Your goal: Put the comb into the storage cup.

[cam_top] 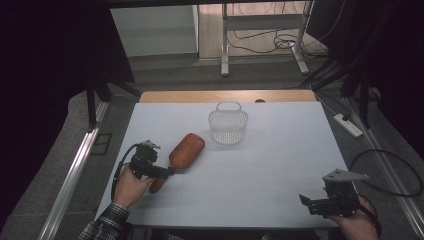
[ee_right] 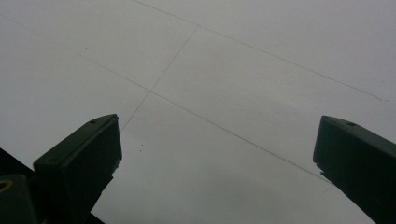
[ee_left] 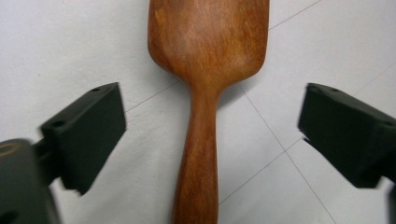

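A brown wooden paddle (cam_top: 184, 151) lies flat on the white table (cam_top: 280, 165), its broad head toward the basket and its handle toward the near left. My left gripper (cam_top: 164, 173) is over the handle. In the left gripper view the handle (ee_left: 198, 158) runs up between the two black jaws, which stand wide apart with clear gaps on both sides, so nothing is gripped. My right gripper (cam_top: 306, 202) rests at the near right edge of the table. Its jaws are spread wide in the right gripper view over the bare table surface (ee_right: 224, 93).
A small white mesh basket (cam_top: 228, 124) with a handle stands at the back middle of the table. A wooden strip (cam_top: 227, 96) borders the far edge. Beyond the table are desk legs and cables on the floor (cam_top: 280, 42). A power strip (cam_top: 348, 125) lies at the right.
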The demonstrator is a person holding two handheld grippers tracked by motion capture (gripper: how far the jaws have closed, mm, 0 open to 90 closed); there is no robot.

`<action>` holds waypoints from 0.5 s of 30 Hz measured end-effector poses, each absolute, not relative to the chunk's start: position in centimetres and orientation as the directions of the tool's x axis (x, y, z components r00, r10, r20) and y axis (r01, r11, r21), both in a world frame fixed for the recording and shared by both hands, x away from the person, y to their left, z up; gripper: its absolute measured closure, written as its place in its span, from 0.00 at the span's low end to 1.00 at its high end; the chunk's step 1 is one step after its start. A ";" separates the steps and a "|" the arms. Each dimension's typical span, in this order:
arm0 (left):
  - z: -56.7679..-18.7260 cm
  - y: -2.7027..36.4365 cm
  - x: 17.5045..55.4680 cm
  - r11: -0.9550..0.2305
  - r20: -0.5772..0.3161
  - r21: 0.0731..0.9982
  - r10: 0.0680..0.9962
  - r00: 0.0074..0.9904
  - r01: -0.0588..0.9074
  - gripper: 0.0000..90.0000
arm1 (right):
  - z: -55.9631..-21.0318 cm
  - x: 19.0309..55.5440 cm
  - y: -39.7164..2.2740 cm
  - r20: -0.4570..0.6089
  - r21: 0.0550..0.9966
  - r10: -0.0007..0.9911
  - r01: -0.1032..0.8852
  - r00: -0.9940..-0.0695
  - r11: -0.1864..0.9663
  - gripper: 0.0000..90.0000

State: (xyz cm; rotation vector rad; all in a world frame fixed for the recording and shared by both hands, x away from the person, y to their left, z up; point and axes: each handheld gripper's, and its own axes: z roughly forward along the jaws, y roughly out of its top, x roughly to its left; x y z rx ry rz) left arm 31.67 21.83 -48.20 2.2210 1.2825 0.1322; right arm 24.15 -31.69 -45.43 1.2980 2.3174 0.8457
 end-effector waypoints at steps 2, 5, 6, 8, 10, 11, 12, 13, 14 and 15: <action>-48.3 21.8 31.8 -0.374 -0.194 0.535 0.819 0.541 0.758 0.02 | -45.4 24.2 -31.7 -0.014 0.650 0.855 0.646 -0.518 0.402 0.01; -48.4 21.8 31.9 -0.378 -0.184 0.558 0.812 0.554 0.739 0.00 | -45.4 24.2 -31.7 -0.014 0.649 0.855 0.646 -0.518 0.402 0.01; -48.4 21.9 32.0 -0.381 -0.191 0.561 0.805 0.562 0.735 0.00 | -45.4 24.2 -31.7 -0.014 0.649 0.855 0.646 -0.518 0.402 0.01; -48.6 22.1 32.2 -0.366 -0.211 0.575 0.798 0.565 0.732 0.00 | -45.5 24.2 -31.7 -0.015 0.648 0.855 0.646 -0.519 0.403 0.01; -49.0 22.3 32.3 -0.352 -0.236 0.584 0.789 0.568 0.732 0.00 | -45.4 24.2 -31.7 -0.014 0.648 0.855 0.647 -0.518 0.402 0.01; -49.1 22.3 32.4 -0.357 -0.230 0.582 0.789 0.569 0.730 0.00 | -45.5 24.2 -31.7 -0.014 0.648 0.855 0.647 -0.518 0.402 0.01; -49.2 22.3 32.4 -0.365 -0.224 0.577 0.790 0.571 0.731 0.00 | -45.5 24.2 -31.7 -0.014 0.647 0.855 0.647 -0.518 0.402 0.01; -49.4 22.3 32.5 -0.371 -0.221 0.575 0.788 0.575 0.729 0.00 | -45.5 24.2 -31.7 -0.014 0.647 0.855 0.647 -0.518 0.402 0.01; -49.5 22.3 32.5 -0.377 -0.222 0.569 0.785 0.578 0.731 0.00 | -45.5 24.2 -31.7 -0.014 0.647 0.855 0.647 -0.518 0.403 0.01; -49.7 22.2 32.5 -0.381 -0.219 0.565 0.786 0.578 0.732 0.00 | -45.5 24.2 -31.7 -0.015 0.647 0.855 0.647 -0.519 0.404 0.01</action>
